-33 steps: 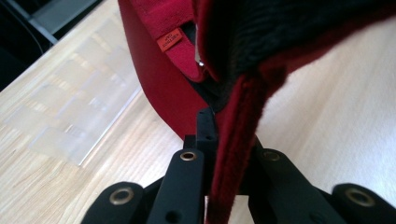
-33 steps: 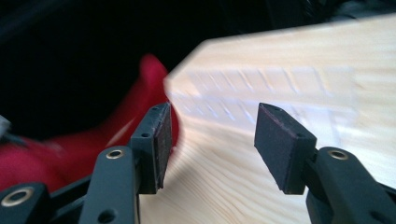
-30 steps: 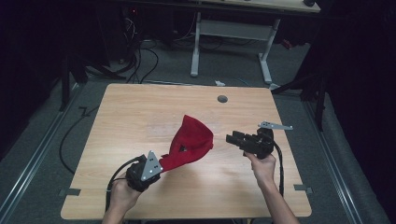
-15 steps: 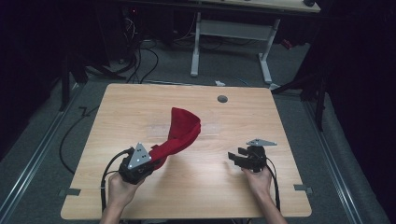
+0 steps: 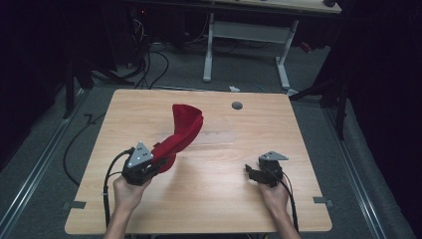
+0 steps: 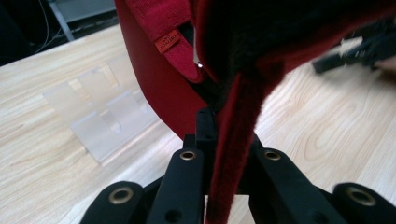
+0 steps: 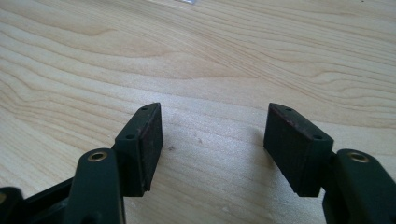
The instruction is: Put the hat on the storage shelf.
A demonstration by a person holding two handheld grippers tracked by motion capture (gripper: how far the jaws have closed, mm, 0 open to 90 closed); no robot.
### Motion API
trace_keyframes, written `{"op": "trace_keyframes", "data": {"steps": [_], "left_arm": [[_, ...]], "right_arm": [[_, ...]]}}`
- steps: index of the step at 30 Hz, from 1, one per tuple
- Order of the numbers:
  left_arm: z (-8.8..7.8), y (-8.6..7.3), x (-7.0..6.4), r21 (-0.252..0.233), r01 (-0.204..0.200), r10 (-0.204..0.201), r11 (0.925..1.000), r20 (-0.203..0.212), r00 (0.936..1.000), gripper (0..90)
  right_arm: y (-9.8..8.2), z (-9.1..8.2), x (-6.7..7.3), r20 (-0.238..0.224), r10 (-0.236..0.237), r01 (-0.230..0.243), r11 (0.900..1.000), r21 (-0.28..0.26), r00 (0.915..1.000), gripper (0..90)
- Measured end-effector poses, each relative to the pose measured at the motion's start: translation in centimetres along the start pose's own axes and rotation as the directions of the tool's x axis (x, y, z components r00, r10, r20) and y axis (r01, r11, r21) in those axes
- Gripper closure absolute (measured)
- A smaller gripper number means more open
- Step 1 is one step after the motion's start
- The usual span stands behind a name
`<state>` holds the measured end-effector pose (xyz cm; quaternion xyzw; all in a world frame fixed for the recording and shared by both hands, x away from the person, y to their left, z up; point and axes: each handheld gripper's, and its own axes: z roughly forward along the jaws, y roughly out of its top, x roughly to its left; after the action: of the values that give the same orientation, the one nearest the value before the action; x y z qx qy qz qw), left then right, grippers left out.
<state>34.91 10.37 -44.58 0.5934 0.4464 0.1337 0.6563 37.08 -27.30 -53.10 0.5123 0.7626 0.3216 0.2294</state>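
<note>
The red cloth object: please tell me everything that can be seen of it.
The red cloth object looks like soft, felt-like fabric with a thick seamed edge and a small orange label inside. It is lifted off the wooden table, rising in a curved, folded band. The left gripper is clamped on its lower edge. The open right gripper is apart from it.

In the left gripper view, the red cloth (image 6: 154, 88) runs off the frame at 12 o'clock and covers the tips of the left tool (image 6: 219, 140), so its grip is masked by fabric. A small orange label (image 6: 167, 42) on the cloth is too small to read. At 2 o'clock, the right tool (image 6: 359, 49) is a dark blur, cut off by the edge.
</note>
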Motion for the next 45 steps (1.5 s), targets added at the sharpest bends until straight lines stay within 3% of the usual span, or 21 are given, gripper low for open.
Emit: {"op": "trace_keyframes", "data": {"steps": [3, 9, 14, 22, 32, 35, 40, 45], "left_arm": [[0.2, 0.5, -0.1, -0.019, 0.031, -0.030, 0.9994, 0.021, 0.9993, 85.4], [0.4, 1.4, -0.2, -0.028, 0.033, -0.033, 0.9990, 0.008, 0.9994, 85.3], [0.3, 2.1, 0.7, -0.056, 0.082, -0.082, 0.9951, 0.003, 0.9966, 85.4], [0.7, 3.0, 1.7, -0.068, 0.100, -0.101, 0.9927, -0.005, 0.9949, 85.4], [0.9, 4.6, 2.8, -0.111, 0.170, -0.172, 0.9791, -0.006, 0.9851, 85.3], [1.1, 5.1, 2.8, -0.139, 0.131, -0.139, 0.9815, -0.047, 0.9892, 85.3], [1.8, 5.5, 3.0, -0.151, 0.114, -0.127, 0.9819, -0.073, 0.9893, 85.3], [2.4, 6.3, 3.2, -0.194, 0.115, -0.132, 0.9743, -0.074, 0.9885, 85.4]], "right_arm": [[0.0, 0.0, 0.0, -0.002, -0.002, 0.002, 1.000, 0.000, 1.0000, 36.2], [0.0, 0.0, 0.0, -0.004, -0.005, 0.005, 1.000, 0.001, 1.0000, 35.4], [0.0, 0.0, 0.1, -0.010, -0.009, 0.009, 1.000, 0.003, 0.9999, 33.9], [0.0, 0.0, 0.1, -0.008, -0.007, 0.007, 1.000, 0.003, 0.9999, 33.8], [0.0, 0.0, 0.1, -0.010, -0.005, 0.005, 1.000, 0.003, 0.9999, 33.7], [0.0, 0.0, 0.1, -0.010, -0.005, 0.005, 1.000, 0.003, 0.9999, 33.6], [0.0, 0.0, 0.2, -0.009, -0.006, 0.006, 1.000, 0.005, 0.9999, 33.3], [0.0, 0.0, 0.2, -0.012, -0.008, 0.008, 1.000, 0.005, 0.9999, 32.9]]}}
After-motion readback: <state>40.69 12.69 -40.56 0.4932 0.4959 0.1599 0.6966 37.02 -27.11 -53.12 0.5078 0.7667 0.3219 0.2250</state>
